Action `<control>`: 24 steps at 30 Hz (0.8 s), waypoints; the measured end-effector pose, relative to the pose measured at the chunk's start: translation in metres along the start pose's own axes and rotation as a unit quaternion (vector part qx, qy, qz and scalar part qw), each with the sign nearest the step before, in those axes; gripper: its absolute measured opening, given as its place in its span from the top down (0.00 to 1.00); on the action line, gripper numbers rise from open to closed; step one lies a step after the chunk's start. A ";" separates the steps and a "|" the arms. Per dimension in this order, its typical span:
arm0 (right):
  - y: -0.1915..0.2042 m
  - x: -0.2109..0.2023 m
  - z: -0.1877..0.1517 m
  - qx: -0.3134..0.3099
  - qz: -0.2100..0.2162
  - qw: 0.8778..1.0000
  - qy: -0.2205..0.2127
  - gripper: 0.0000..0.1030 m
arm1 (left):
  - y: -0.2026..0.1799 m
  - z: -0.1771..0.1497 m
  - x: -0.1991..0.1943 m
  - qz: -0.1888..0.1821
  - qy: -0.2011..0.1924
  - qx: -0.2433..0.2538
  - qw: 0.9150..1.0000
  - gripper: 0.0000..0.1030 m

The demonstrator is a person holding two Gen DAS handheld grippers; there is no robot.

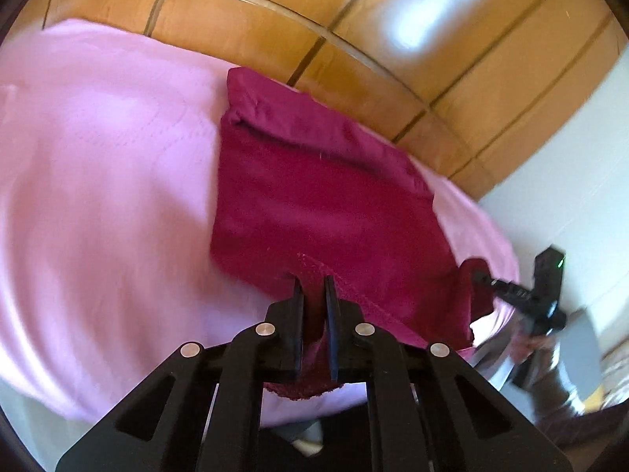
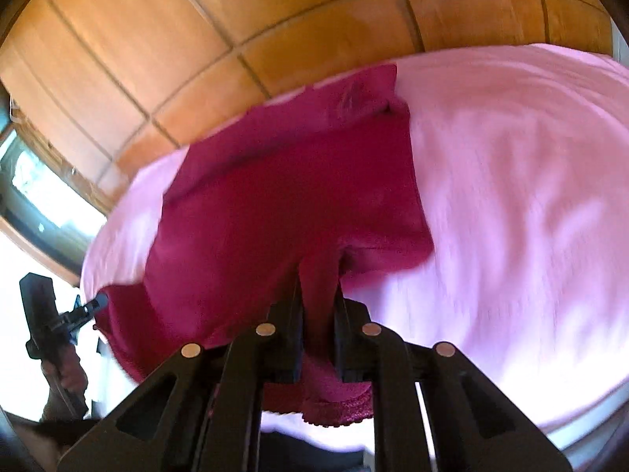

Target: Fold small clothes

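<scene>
A crimson garment lies spread on a pink bed cover, its far edge folded over. My left gripper is shut on the garment's near hem, with cloth bunched between the pads and hanging below them. In the same view my right gripper pinches the garment's near right corner. In the right wrist view the garment rises from the cover into my right gripper, which is shut on its lace-trimmed edge. My left gripper holds the left corner there.
A wooden panelled wardrobe stands just behind the bed. A white wall is at the right and a window at the left. A hand holds the left gripper's handle. Bare pink cover lies on both sides of the garment.
</scene>
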State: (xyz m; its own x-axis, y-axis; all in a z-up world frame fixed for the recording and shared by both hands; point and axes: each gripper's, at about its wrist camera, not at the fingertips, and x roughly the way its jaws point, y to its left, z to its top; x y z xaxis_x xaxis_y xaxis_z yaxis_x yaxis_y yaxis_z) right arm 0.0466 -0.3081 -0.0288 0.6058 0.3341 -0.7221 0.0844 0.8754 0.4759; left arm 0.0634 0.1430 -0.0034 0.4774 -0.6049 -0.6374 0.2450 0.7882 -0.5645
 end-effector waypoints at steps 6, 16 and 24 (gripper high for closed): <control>-0.014 0.032 0.035 0.024 -0.020 1.000 0.001 0.90 | 0.021 0.051 0.043 0.004 -0.005 -0.047 0.999 0.92; -0.028 0.053 0.073 0.053 0.009 0.998 -0.012 0.45 | 0.050 0.119 0.079 0.015 -0.014 -0.105 0.994 0.71; -0.049 0.017 0.067 0.077 0.027 0.995 -0.063 0.16 | 0.070 0.090 0.051 0.035 -0.032 -0.099 0.994 0.44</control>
State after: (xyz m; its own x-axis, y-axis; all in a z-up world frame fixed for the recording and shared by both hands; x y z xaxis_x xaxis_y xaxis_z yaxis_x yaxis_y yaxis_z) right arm 0.1057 -0.3690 -0.0311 0.7068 0.3238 -0.6289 0.1634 0.7904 0.5905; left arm 0.1811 0.1772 -0.0282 0.5411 -0.5359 -0.6481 0.0419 0.7869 -0.6157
